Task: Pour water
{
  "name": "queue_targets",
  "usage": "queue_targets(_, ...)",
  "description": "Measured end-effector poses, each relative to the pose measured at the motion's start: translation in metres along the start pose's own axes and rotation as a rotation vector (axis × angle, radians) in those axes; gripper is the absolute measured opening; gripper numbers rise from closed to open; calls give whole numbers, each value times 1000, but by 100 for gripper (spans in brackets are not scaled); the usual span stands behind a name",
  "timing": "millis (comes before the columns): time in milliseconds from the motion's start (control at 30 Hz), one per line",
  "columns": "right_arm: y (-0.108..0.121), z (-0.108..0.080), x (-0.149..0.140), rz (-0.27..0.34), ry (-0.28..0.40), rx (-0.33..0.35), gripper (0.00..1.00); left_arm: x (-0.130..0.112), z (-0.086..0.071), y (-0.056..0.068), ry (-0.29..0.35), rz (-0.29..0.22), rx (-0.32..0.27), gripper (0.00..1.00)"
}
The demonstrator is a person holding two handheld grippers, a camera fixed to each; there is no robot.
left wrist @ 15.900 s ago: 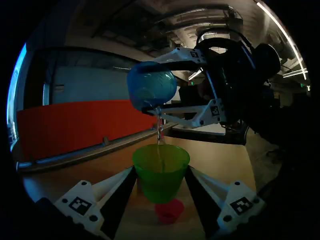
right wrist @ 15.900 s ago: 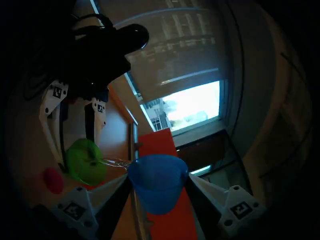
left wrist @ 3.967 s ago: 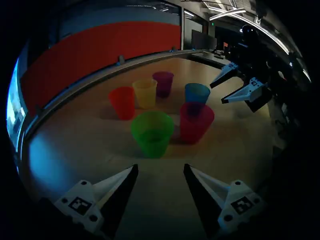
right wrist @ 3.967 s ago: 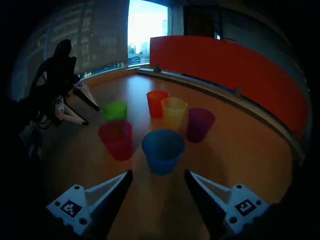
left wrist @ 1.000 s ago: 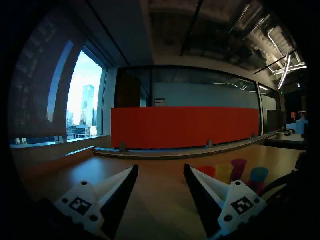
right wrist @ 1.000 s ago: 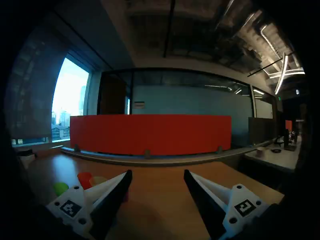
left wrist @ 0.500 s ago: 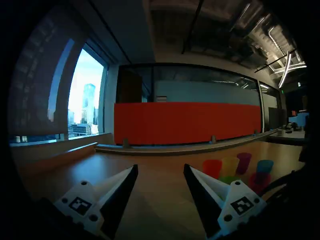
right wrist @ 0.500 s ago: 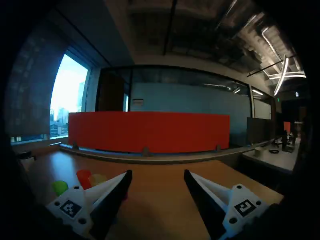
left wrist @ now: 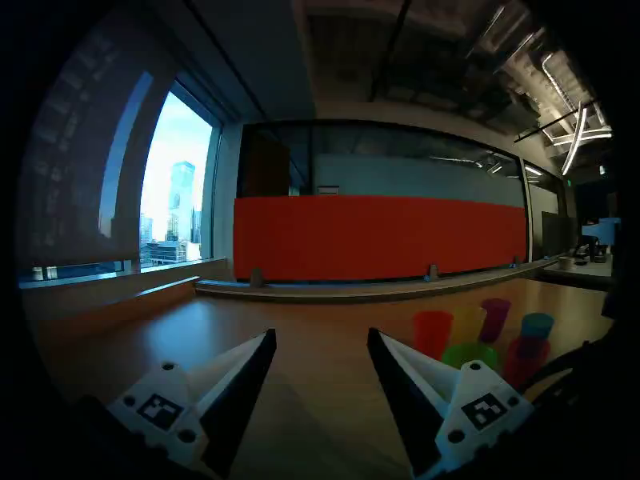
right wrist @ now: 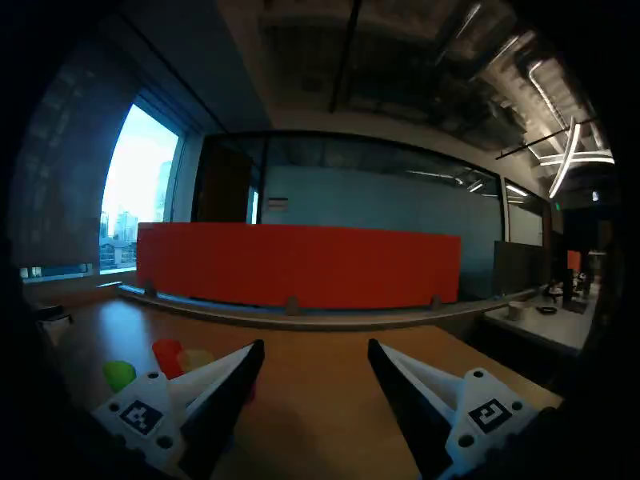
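Left tool [left wrist: 320,332] and right tool [right wrist: 315,344] gape wide, empty.

Right gripper [right wrist: 316,346] hovering over the table [right wrist: 320,416], jaws standing apart with nothing between; green cup [right wrist: 118,373], red cup [right wrist: 168,354] and yellow cup [right wrist: 197,358] standing at left; orange panel [right wrist: 296,272] running across far.

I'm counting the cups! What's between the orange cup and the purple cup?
The yellow cup stands between the orange cup and the purple cup, as the left gripper view shows.
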State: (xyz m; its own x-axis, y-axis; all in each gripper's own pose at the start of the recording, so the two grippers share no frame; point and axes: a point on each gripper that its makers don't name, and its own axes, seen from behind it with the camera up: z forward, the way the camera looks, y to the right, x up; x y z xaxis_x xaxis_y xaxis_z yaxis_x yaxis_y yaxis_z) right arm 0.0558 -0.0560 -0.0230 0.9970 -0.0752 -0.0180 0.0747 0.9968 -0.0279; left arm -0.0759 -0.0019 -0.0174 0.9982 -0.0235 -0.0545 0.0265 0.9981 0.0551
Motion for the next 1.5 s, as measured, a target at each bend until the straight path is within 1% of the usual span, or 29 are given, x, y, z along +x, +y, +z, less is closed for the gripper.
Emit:
queue_targets(400, 0, 1, -3, 7, -6, 4, 100, -7, 3, 1, -30, 3, -2, 84)
queue_targets(800, -1, 0, -3, 11, -5, 9, 100, -9, 4, 1, -31, 9, 1, 84)
queue_targets(933, 3, -2, -4, 4, 3, 5, 100, -8, 4, 1, -32, 8, 1, 84)
queue_targets(1200, 18, -7, -3, 6, 26, -16, 100, -9, 4, 1, -32, 10, 1, 84)
queue_targets(1367, 23, -5, -5, 0, 40, -18, 100, -8, 4, 1, -32, 9, 1, 84)
queue_targets(1500, 21, 0, -10, -10, 47, -8, 100, -9, 4, 1, -32, 9, 1, 84)
